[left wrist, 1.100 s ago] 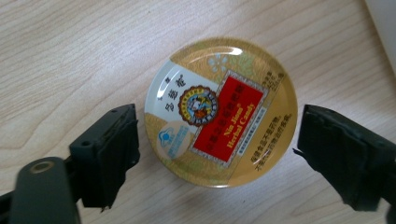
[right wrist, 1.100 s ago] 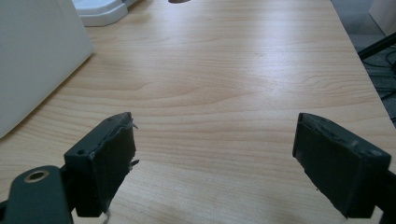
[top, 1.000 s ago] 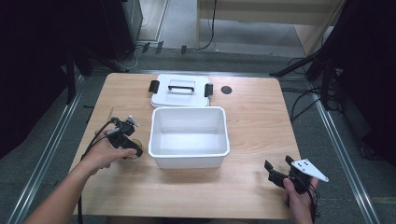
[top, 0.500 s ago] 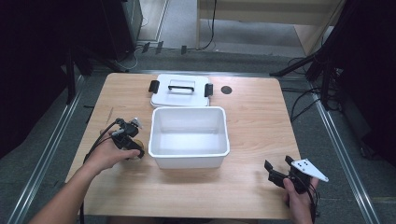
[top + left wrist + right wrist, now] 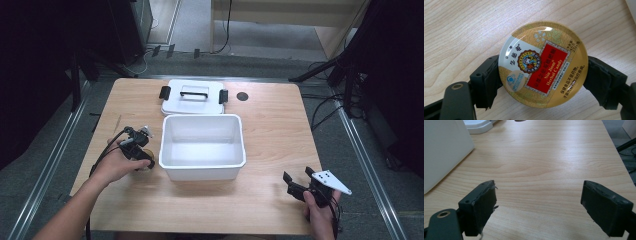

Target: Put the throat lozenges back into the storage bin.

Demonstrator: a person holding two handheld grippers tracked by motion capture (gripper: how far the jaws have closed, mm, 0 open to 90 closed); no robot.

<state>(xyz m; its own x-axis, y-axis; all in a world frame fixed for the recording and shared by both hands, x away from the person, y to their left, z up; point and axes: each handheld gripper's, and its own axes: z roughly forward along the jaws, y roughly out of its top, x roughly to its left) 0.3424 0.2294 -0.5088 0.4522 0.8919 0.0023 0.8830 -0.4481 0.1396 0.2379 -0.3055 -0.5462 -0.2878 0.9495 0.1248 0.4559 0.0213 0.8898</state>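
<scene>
A round gold candy tin (image 5: 543,64) with a red label lies on the wooden table (image 5: 461,30). My left gripper (image 5: 544,81) is shut on it, and its black pads (image 5: 487,82) press the rim from both sides. The jaws have just been closing, with the tin between them. From above, the left gripper (image 5: 143,161) sits just left of the white bin, the tin (image 5: 145,167) showing at its tip. My right gripper (image 5: 297,176) stands open near the table's front right, low over bare wood (image 5: 537,207), with nothing between its fingers.
An open white plastic bin (image 5: 202,172) stands mid-table, and its near wall (image 5: 441,150) is left of the right gripper. Its lid (image 5: 194,97), with a black handle and clips, lies behind it. A small dark disc (image 5: 242,96) sits beside the lid.
The left gripper's jaws have drawn in on the tin. Both hands have stayed where they were.
</scene>
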